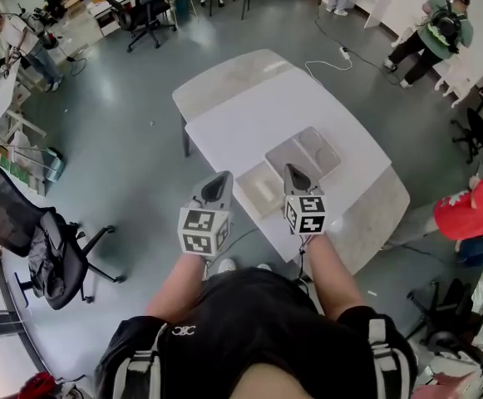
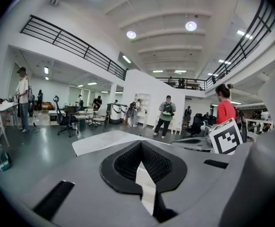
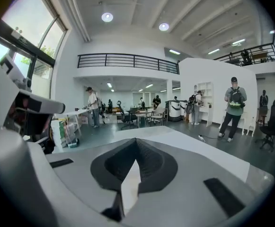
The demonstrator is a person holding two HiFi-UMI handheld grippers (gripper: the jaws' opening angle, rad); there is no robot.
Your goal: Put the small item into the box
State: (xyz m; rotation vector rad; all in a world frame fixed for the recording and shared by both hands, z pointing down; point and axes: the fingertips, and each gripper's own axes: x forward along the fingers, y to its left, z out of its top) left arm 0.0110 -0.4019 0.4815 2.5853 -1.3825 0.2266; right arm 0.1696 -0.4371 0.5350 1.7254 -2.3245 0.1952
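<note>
On the white table (image 1: 249,115) lies a grey box (image 1: 305,151) with shallow compartments, and a white open box (image 1: 260,192) lies beside it at the near edge. No small item can be made out in any view. My left gripper (image 1: 218,186) hovers at the table's near edge, left of the white box, with its jaws together on nothing (image 2: 140,146). My right gripper (image 1: 297,177) is over the near end of the grey box and is also shut and empty (image 3: 136,142). Both gripper views look level across the room, so the boxes are hidden in them.
A black office chair (image 1: 48,248) stands on the floor to the left. A person in red (image 1: 475,209) is close to the table's right end. A white cable with a power strip (image 1: 328,61) lies on the floor beyond the table. More people and desks line the far walls.
</note>
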